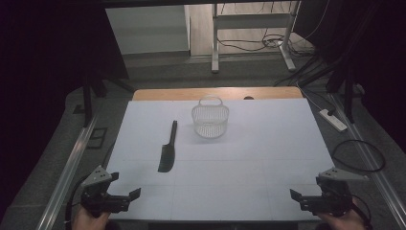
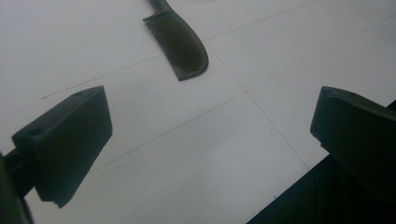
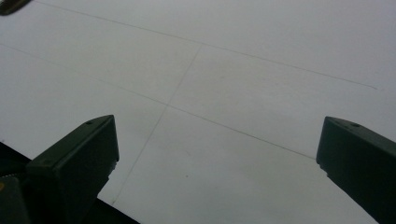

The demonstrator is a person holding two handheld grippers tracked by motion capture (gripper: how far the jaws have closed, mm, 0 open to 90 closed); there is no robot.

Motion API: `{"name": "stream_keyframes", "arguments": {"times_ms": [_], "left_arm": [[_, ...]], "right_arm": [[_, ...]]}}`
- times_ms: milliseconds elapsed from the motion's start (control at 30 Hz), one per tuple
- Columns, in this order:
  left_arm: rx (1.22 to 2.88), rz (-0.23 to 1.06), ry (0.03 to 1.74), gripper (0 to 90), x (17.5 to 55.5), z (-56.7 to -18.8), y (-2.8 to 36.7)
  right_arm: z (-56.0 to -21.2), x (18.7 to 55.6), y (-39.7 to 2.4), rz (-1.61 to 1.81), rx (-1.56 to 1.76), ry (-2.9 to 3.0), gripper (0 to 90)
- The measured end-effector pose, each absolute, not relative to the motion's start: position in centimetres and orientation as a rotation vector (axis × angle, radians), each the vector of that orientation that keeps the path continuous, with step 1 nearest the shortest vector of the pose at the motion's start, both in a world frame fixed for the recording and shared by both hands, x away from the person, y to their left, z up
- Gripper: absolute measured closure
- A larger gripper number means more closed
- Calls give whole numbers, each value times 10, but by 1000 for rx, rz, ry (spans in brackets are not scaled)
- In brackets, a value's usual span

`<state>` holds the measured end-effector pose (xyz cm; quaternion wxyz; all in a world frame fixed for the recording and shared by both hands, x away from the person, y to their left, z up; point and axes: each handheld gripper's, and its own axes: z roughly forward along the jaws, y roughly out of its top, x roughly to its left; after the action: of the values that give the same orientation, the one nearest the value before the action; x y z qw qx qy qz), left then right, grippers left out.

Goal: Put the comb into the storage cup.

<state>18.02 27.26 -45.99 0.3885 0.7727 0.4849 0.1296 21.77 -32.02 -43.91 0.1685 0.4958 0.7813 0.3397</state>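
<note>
Both black two-jaw grippers sit at the near corners of a white, faintly gridded table top [image 1: 268,143], each held in a hand at the bottom edge of the high view. At the near-left corner the left gripper [image 1: 125,196] has its jaws spread wide with nothing between them; its own view shows bare white surface in the gap. At the near-right corner the right gripper [image 1: 300,197] is likewise released, jaws well apart and empty, and its view looks down on plain white panels crossed by thin seam lines.

Ahead of the left gripper, a black plastic comb with a long thin handle [image 1: 168,146] lies flat on the left-centre of the table, handle pointing away from the person and the broad toothed end nearest them. In the left gripper view the comb's fine teeth [image 2: 180,44] show clearly, well apart from both jaws.

Farther back, near the table's middle, a small translucent white plastic basket with a looped handle [image 1: 210,118] stands upright, apart from the comb.

Beyond the table's wooden far edge [image 1: 215,93], metal desk legs, cables and a white power strip [image 1: 334,120] lie on the dim floor.
</note>
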Motion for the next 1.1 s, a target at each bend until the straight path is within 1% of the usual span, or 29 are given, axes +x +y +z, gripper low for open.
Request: {"name": "stream_keyframes", "arguments": {"times_ms": [467, 867, 1100], "left_arm": [[1945, 310, 1253, 0, 179, -460, 276], [1952, 282, 1267, 0, 182, -461, 276], [1943, 287, 1264, 0, 185, -459, 275]], "right_arm": [[-439, 215, -314, 958, 1317, 2252, 0], [-439, 216, -313, 946, 1312, 2261, 0], [-439, 217, -312, 935, 1303, 2274, 0]]}}
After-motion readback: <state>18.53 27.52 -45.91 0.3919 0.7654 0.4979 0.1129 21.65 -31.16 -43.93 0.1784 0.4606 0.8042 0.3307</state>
